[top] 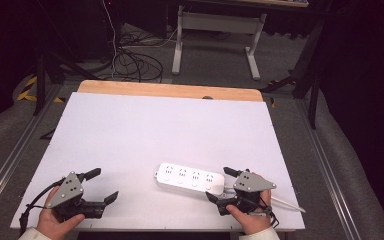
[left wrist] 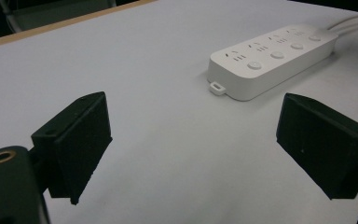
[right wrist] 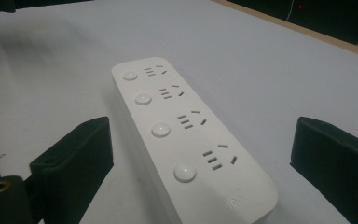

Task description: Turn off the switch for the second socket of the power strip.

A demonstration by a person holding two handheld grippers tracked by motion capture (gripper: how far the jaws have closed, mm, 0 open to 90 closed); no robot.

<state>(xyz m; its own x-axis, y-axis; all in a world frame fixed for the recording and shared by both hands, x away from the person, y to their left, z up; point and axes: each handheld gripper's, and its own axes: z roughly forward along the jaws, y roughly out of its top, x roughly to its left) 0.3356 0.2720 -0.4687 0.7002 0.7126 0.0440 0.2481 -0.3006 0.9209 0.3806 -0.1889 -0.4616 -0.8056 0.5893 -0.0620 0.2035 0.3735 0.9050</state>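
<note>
A white power strip [top: 190, 178] with several sockets and round buttons lies flat on the white table, near the front right. Its white cable [top: 285, 202] runs off to the right. My right gripper [top: 220, 184] is open at the strip's cable end; in the right gripper view the power strip [right wrist: 186, 140] lies between the spread jaws, untouched. My left gripper [top: 105, 185] is open at the front left, well apart from the strip. In the left gripper view the power strip [left wrist: 272, 56] lies ahead and to the right, beyond the jaws.
The white table top [top: 160, 130] has a wooden strip [top: 170, 91] along its far edge. Beyond it stand a white desk frame [top: 215, 35] and loose black cables [top: 135, 62] on the grey floor. Metal rails flank the table.
</note>
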